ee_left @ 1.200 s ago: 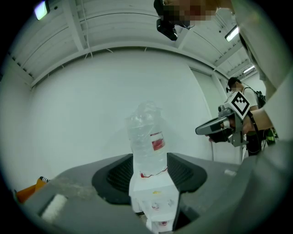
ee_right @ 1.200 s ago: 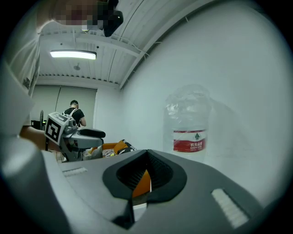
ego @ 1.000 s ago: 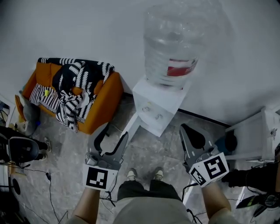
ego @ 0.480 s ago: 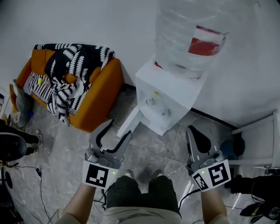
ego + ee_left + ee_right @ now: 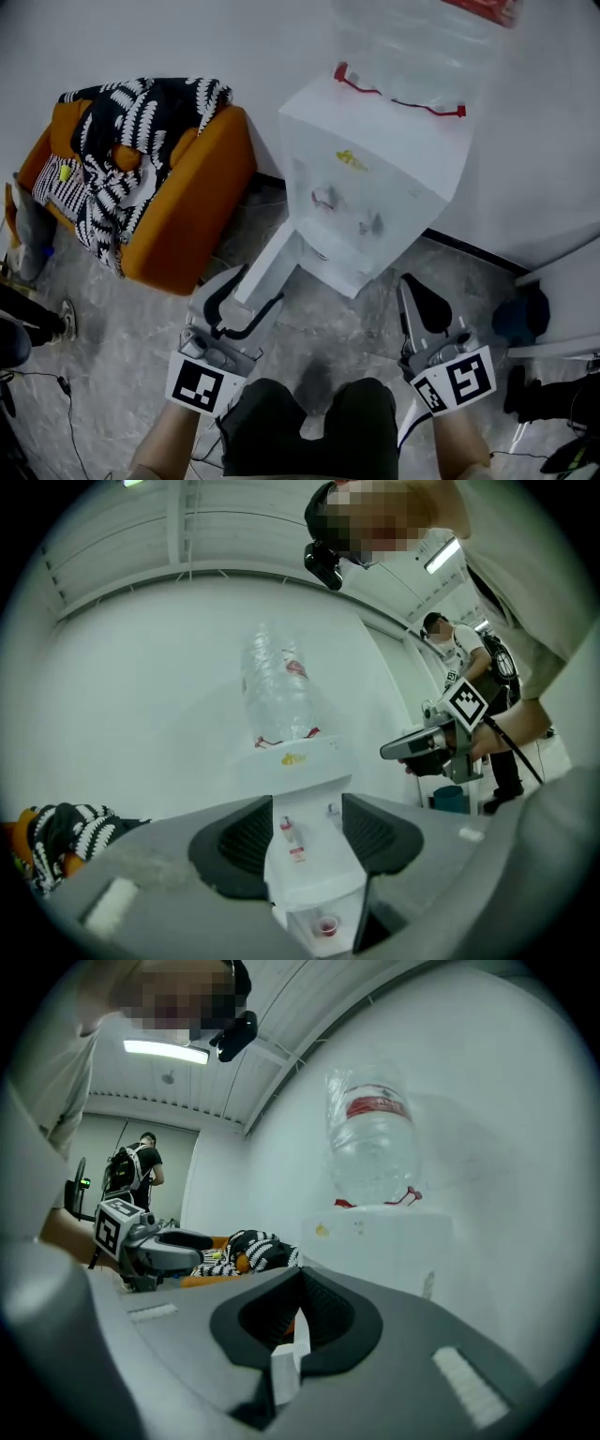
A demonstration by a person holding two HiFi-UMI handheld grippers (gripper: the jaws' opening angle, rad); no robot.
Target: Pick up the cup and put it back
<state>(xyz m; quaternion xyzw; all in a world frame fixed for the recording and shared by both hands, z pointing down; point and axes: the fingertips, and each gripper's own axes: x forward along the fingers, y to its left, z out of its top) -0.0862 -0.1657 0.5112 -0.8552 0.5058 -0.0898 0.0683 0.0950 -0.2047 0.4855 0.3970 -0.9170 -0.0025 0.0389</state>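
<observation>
Cup (image 5: 326, 925), small and red, sits in the low niche of the water dispenser (image 5: 298, 761), at 6 o'clock between the left gripper's (image 5: 307, 816) parted, empty jaws. Right gripper (image 5: 411, 281), at 5 o'clock in the head view, has its jaws pressed together on nothing. Farther off, an orange armchair (image 5: 187, 187) stands at 10 o'clock.

1. The left gripper (image 5: 251, 292) sat at 7 o'clock in the head view and pointed toward 1 o'clock. Its jaws stood well apart with nothing gripped between them.
2. The right gripper (image 5: 413, 287) sat at 5 o'clock and pointed toward 11 o'clock, its jaws pressed together.
3. Both forearms, the left forearm (image 5: 172, 442) and the right forearm (image 5: 461, 448), reached forward from 6 o'clock, held roughly level with each other.
</observation>
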